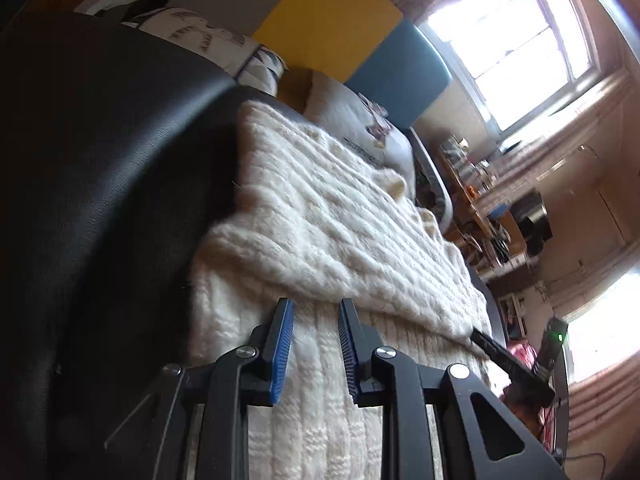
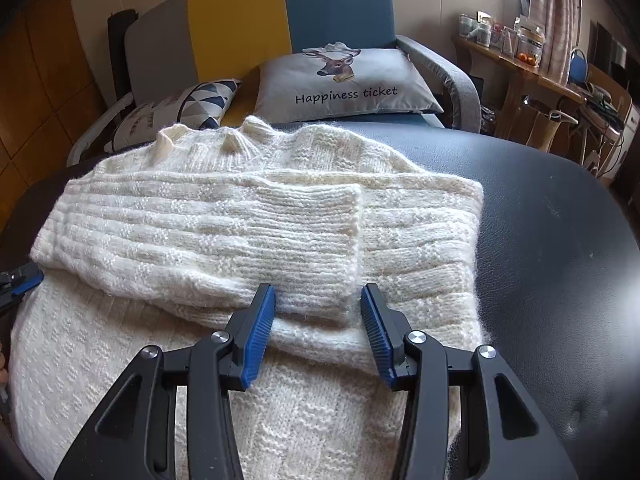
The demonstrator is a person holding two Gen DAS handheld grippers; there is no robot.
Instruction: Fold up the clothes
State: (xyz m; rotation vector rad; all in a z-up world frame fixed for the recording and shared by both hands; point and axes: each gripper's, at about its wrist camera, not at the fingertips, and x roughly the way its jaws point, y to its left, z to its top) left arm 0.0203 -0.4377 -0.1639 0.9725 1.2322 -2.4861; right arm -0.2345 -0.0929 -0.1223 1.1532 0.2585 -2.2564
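Note:
A cream knitted sweater (image 2: 208,232) lies flat on a black leather seat (image 2: 560,240), collar (image 2: 248,128) at the far end. One sleeve is folded across the body, and its cuff (image 2: 348,236) ends near the middle. My right gripper (image 2: 317,294) stands open just over the sleeve's near edge, its pads clear of the knit. My left gripper (image 1: 315,308) is open too, hovering over the sweater (image 1: 340,220) beside the folded sleeve's edge. Its blue pads (image 2: 22,280) show at the left edge of the right wrist view.
Behind the seat stands a sofa with a yellow and blue back (image 2: 332,4), a grey deer pillow (image 2: 344,80) and a patterned pillow (image 2: 180,108). A wooden desk (image 2: 532,68) with jars is at the right. A bright window (image 1: 512,40) lights the room.

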